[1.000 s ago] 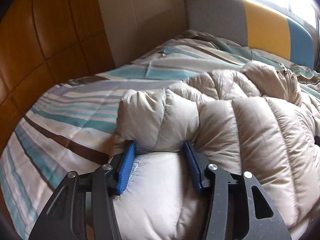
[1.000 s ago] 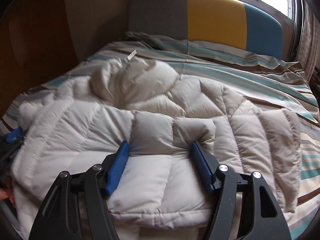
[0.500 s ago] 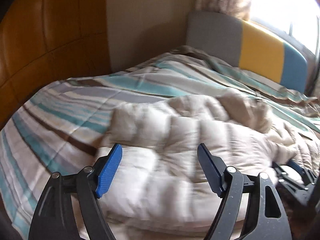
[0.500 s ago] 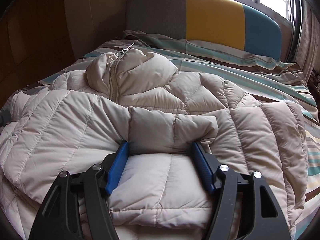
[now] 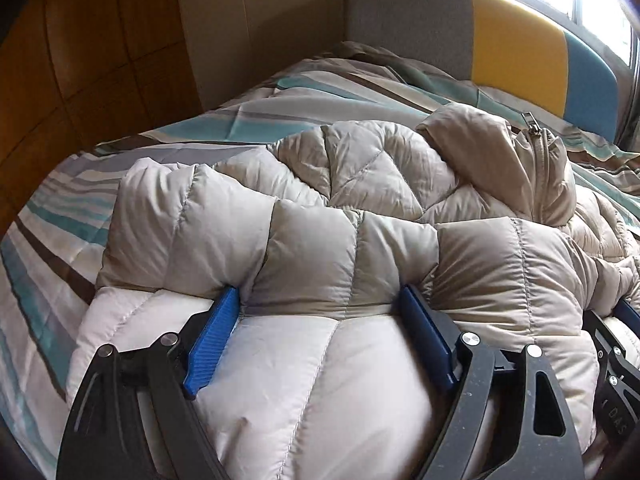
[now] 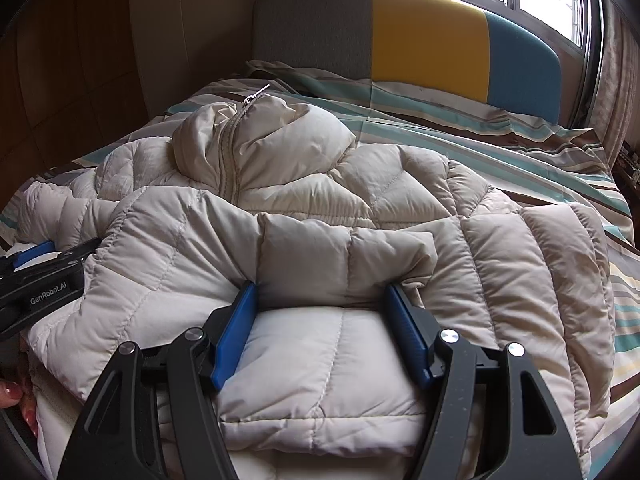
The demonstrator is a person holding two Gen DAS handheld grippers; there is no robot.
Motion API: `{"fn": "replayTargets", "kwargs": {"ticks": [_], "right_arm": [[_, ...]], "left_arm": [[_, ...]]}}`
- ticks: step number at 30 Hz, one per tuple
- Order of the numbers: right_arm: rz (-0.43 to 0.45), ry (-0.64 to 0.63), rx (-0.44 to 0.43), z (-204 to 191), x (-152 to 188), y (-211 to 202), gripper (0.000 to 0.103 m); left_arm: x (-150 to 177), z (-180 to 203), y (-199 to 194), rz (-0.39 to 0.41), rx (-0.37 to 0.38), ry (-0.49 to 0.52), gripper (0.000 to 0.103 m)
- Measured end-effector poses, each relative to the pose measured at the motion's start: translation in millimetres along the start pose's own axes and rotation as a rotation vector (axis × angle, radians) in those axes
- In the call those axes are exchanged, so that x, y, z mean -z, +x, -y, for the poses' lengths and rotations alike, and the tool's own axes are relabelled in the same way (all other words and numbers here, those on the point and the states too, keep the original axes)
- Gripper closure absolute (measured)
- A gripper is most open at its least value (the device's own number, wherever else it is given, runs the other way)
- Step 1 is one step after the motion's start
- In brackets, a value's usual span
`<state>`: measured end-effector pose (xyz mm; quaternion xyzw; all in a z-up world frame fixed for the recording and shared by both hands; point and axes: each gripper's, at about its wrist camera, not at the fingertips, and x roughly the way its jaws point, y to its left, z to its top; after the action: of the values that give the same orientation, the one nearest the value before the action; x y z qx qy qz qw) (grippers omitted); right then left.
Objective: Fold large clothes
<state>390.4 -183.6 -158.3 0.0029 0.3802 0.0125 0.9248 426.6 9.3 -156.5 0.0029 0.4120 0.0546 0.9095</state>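
I was in the middle of folding the big puffy jacket (image 6: 360,200). It lay spread across the striped bed (image 6: 500,128), with its collar and zipper toward the headboard (image 6: 420,32) and its bottom edge at the near edge of the bed, close to me. The bottom part was already turned up over the body. My right tongs (image 6: 320,320) stood about half open, with a thick fold of the jacket pinched between the blue pads. My left tongs (image 5: 320,320), near the left side of the bed, were opening, and the fold still sat between the pads, but I think they were letting go. Next, I think, both tongs needed to let go and find a new edge to grab, so the jacket could be folded smaller. The puffy cloth could spring back up.
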Motion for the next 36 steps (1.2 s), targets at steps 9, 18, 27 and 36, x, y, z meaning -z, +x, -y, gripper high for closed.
{"fn": "replayTargets", "kwargs": {"ticks": [9,18,27,36], "right_arm": [[-0.003,0.02,-0.052,6.8,-15.0,-18.3,0.034],[0.015,0.037,-0.139,-31.3,-47.0,-19.2,0.034],[-0.036,0.023,-0.109,-41.1,-32.2,31.7,0.033],[-0.019,0.19,-0.223,1.8,-43.4,-36.5,0.029]], "left_arm": [[-10.2,-33.8,-38.7,0.0,0.079,-0.049,0.012],[-27.0,-79.3,-23.5,0.022,-0.075,-0.106,0.011],[-7.3,-75.1,23.2,-0.063,-0.005,-0.09,0.006],[-2.4,-100.9,-20.4,-0.09,0.047,-0.132,0.004]]}}
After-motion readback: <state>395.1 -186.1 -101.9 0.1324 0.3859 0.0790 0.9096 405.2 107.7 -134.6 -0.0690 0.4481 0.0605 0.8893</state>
